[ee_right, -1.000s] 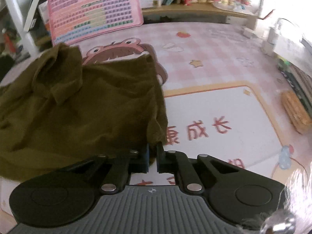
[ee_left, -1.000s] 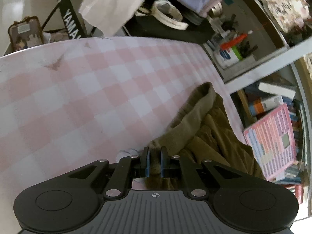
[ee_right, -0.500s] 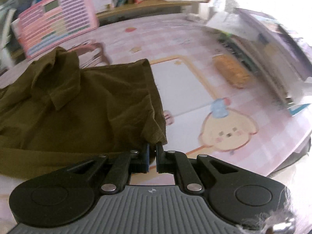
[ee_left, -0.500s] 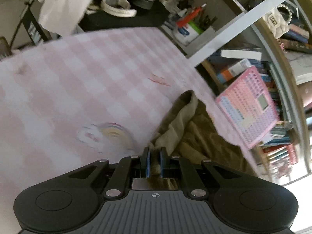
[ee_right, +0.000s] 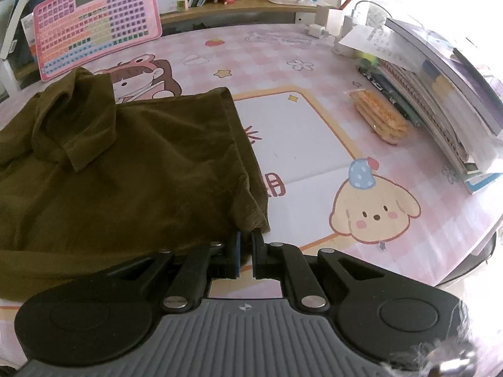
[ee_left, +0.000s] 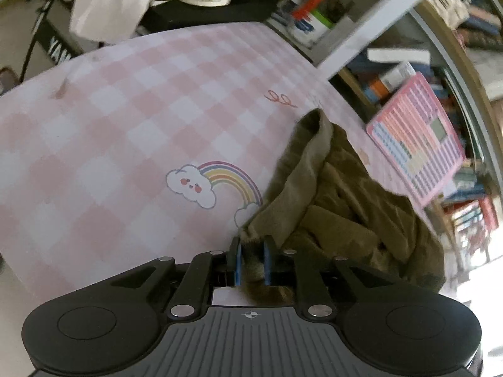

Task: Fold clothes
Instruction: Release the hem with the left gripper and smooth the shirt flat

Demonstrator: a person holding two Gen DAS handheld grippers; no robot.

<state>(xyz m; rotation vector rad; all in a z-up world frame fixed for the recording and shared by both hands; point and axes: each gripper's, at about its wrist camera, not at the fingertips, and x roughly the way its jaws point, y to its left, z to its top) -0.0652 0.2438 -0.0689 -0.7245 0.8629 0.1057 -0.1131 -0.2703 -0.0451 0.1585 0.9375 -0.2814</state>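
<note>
- Both grippers working one olive-green shirt (ee_right: 132, 169): right gripper (ee_right: 246, 245) pinching a hem corner of it with jaws nearly closed; left gripper (ee_left: 251, 251) having just been opening a little, cloth sitting between its blue pads (ee_left: 238, 262), though whether pressing on it or not, hard to tell.
- Lying mostly flat on the pink checked table cover (ee_left: 125, 119), collar (ee_right: 72, 125) towards the far side, sleeve and edge bunched up near the left gripper.
- Judging the step: spreading and straightening the shirt ahead of the first fold, or starting to let go on the left side.
- Calling next, probably, for smoothing the rumpled left edge flat, then lifting one side across the middle.
- Printed on the cover: a rainbow with a cloud (ee_left: 213, 185) just beside the cloth, a cartoon puppy (ee_right: 374, 210) near the right gripper.
- Standing further off: a pink keyboard chart (ee_right: 97, 22) against the shelves, stacked books (ee_right: 440, 94) and a snack packet (ee_right: 378, 116) at the table's right.
</note>
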